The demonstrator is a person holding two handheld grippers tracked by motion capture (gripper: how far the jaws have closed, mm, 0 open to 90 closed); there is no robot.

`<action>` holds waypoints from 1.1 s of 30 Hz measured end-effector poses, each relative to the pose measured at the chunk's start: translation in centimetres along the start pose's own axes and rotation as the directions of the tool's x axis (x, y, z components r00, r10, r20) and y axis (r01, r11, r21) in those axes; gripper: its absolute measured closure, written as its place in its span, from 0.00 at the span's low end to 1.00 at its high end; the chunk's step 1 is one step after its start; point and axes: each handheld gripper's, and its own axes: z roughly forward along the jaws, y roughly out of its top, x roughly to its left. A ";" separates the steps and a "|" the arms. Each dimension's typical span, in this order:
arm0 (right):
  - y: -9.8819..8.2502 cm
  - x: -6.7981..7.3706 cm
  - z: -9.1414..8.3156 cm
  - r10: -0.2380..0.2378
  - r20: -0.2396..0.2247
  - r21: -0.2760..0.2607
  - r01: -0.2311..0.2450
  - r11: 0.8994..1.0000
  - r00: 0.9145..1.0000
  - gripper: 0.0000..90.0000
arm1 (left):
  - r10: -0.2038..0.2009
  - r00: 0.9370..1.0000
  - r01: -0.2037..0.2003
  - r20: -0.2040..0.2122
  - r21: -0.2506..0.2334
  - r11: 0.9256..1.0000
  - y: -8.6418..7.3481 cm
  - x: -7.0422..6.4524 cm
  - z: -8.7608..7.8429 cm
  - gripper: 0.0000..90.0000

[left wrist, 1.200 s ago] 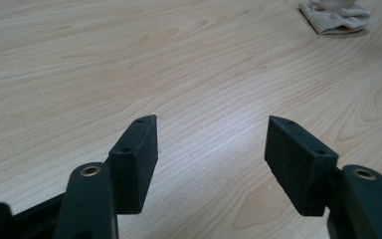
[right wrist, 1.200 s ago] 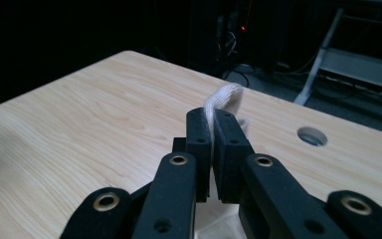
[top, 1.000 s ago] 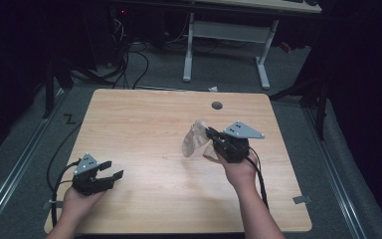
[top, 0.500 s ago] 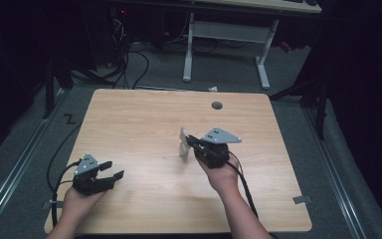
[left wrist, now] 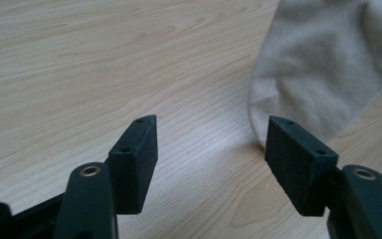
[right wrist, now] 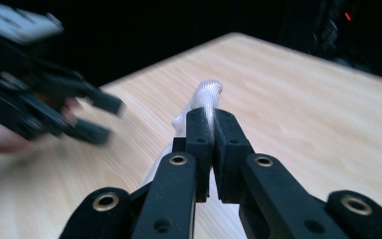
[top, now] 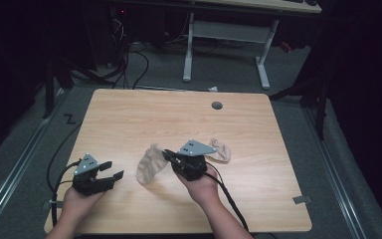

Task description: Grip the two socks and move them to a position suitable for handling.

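Note:
A beige sock (top: 150, 166) hangs from my right gripper (top: 169, 155), which is shut on its edge just above the table's middle. In the right gripper view the jaws (right wrist: 213, 117) pinch pale fabric of the sock (right wrist: 207, 94). A second beige sock (top: 222, 150) lies flat on the table, just right of that hand. My left gripper (top: 110, 170) rests open near the front left, its jaws pointing at the hanging sock. In the left gripper view the sock (left wrist: 323, 64) fills the upper right, just beyond the open left gripper (left wrist: 209, 124), not between its jaws.
The wooden table (top: 129, 119) has a round grey cable hole (top: 217, 105) near its far edge. Cables trail from both grippers off the front edge. The left gripper (right wrist: 45, 104) appears blurred in the right gripper view. Beyond the table lie dark floor and a desk frame (top: 226, 35).
My right gripper has moved left and toward the person, carrying the sock closer to the left gripper. The second sock now lies uncovered to its right. The left gripper stayed put.

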 end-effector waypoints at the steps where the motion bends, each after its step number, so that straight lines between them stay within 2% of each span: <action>1: -1.2 -0.8 -0.2 0.006 0.034 0.028 -0.007 1.000 0.999 0.96 | -0.002 1.000 0.002 0.000 0.001 1.000 0.0 0.0 0.1 0.42; 2: -1.2 -0.8 -0.2 0.006 0.034 0.028 -0.007 1.000 0.999 0.96 | -0.002 1.000 0.002 0.000 0.001 1.000 0.0 0.0 0.1 0.42; 3: -2.5 -1.7 -0.5 0.026 0.059 0.054 -0.029 0.998 0.998 0.96 | -0.001 1.000 0.001 0.002 0.004 1.000 0.0 -0.1 0.2 0.42; 5: -3.8 -2.5 -0.9 0.035 0.084 0.081 -0.042 0.996 0.996 0.96 | 0.008 1.000 -0.008 0.002 0.015 1.000 0.0 -0.4 0.5 0.42; 6: -3.8 -2.5 -0.9 0.035 0.084 0.081 -0.042 0.996 0.996 0.96 | 0.008 1.000 -0.008 0.002 0.015 1.000 0.0 -0.4 0.5 0.42; 7: -5.1 -3.2 -1.2 0.053 0.098 0.105 -0.064 0.992 0.994 0.96 | 0.010 1.000 -0.010 0.003 0.021 1.000 0.0 -0.5 0.6 0.42; 8: -5.1 -3.2 -1.2 0.053 0.098 0.105 -0.064 0.992 0.994 0.96 | 0.015 1.000 -0.015 0.003 0.024 1.000 0.0 -0.7 0.7 0.42; 9: -6.2 -3.7 -1.5 0.061 0.113 0.124 -0.075 0.989 0.992 0.96 | 0.020 1.000 -0.020 0.003 0.031 0.999 0.1 -0.9 1.0 0.42; 10: -6.2 -3.7 -1.5 0.061 0.113 0.124 -0.075 0.989 0.992 0.96 | 0.020 1.000 -0.020 0.003 0.031 0.999 0.1 -0.9 1.0 0.42; 11: -7.0 -4.0 -1.9 0.071 0.125 0.140 -0.089 0.986 0.990 0.96 | 0.025 1.000 -0.025 0.007 0.039 0.999 0.1 -1.2 1.2 0.42; 18: -8.5 -5.0 -3.0 0.071 0.163 0.182 -0.101 0.978 0.984 0.96 | 0.039 0.999 -0.039 0.012 0.048 0.998 0.2 -1.9 1.5 0.43; 22: -9.0 -5.5 -3.5 0.066 0.181 0.187 -0.100 0.977 0.981 0.96 | 0.030 0.999 -0.032 0.021 0.052 0.998 0.3 -2.3 1.8 0.43; 24: -9.3 -5.5 -3.6 0.060 0.195 0.198 -0.100 0.975 0.979 0.96 | 0.027 0.999 -0.030 0.042 0.065 0.997 0.5 -3.2 2.6 0.43; 27: -9.9 -5.5 -3.7 0.084 0.175 0.220 -0.122 0.968 0.981 0.96 | 0.029 0.997 -0.035 0.078 0.070 0.997 1.1 -4.9 3.3 0.45; 28: -10.0 -5.4 -3.7 0.079 0.170 0.229 -0.118 0.966 0.982 0.96 | 0.029 0.997 -0.035 0.078 0.070 0.997 1.1 -4.9 3.3 0.46; 29: -10.1 -5.3 -3.6 0.075 0.165 0.235 -0.113 0.965 0.983 0.96 | 0.037 0.994 -0.044 0.102 0.068 0.997 1.4 -6.2 3.9 0.46; 30: -10.1 -5.3 -3.6 0.075 0.165 0.235 -0.113 0.965 0.983 0.96 | 0.037 0.994 -0.044 0.102 0.068 0.997 1.4 -6.2 3.9 0.47; 31: -10.2 -5.1 -3.4 0.082 0.149 0.243 -0.117 0.963 0.985 0.96 | 0.051 0.992 -0.060 0.116 0.074 0.995 1.6 -7.3 4.6 0.48; 33: -10.2 -4.9 -3.2 0.081 0.139 0.245 -0.113 0.963 0.987 0.96 | 0.075 0.990 -0.086 0.116 0.096 0.992 1.6 -8.2 5.3 0.52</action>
